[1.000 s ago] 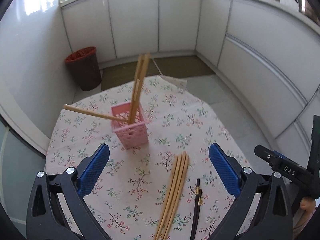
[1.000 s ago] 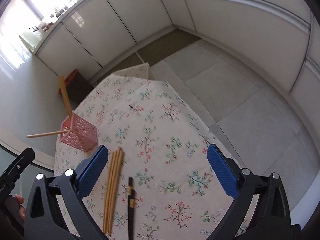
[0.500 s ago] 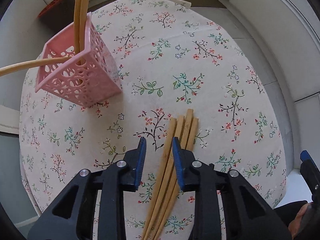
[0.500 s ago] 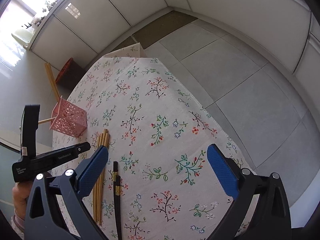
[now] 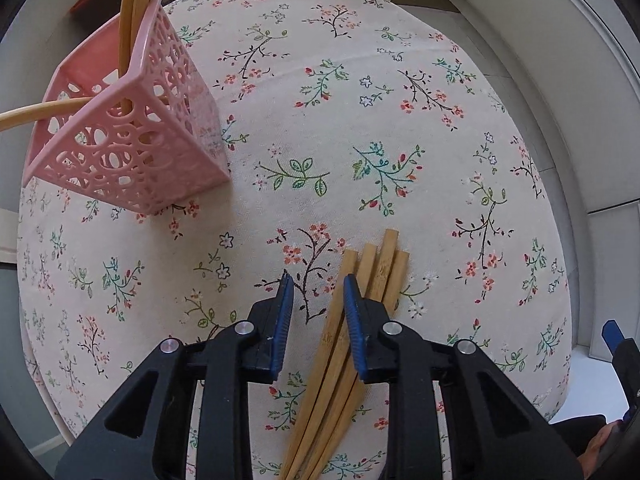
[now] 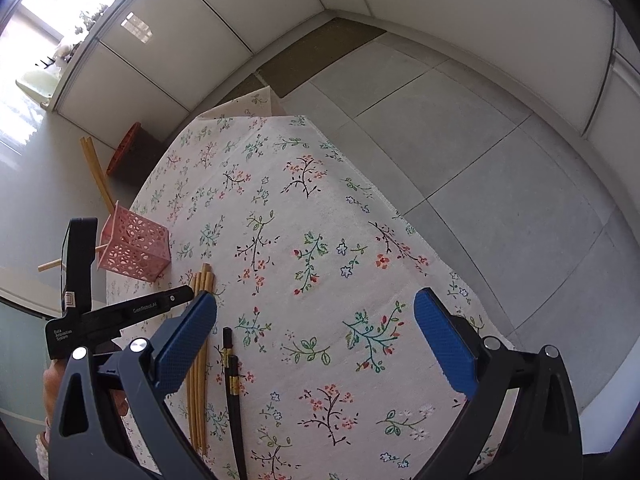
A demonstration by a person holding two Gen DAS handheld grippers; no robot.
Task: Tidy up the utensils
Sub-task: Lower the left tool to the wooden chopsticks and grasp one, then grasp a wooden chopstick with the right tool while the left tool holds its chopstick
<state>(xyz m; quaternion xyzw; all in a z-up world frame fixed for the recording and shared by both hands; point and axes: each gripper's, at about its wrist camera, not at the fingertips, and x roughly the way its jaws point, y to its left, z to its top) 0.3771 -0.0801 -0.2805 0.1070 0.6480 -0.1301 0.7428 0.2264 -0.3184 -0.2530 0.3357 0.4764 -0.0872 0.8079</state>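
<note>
Several bamboo chopsticks (image 5: 376, 272) lie side by side on the floral tablecloth; they also show in the right wrist view (image 6: 202, 280). My left gripper (image 5: 318, 286) is low over their far ends, jaws narrowly open, with the leftmost stick just inside the right jaw; nothing is clamped. A pink lattice holder (image 5: 132, 136) stands at the far left with bamboo chopsticks (image 5: 128, 12) in it. My right gripper (image 6: 316, 320) is wide open and empty above the table. A black chopstick pair (image 6: 232, 384) lies right of the bamboo ones.
The round table (image 6: 304, 184) has a floral cloth whose edge drops to a grey tiled floor (image 6: 500, 140) on the right. A red-brown bin (image 6: 126, 152) stands on the floor beyond the table. White cabinets line the walls.
My left gripper dropped from high above the table down to the bamboo chopsticks and narrowed its jaws from wide open. The right gripper tilted slightly and stayed open.
</note>
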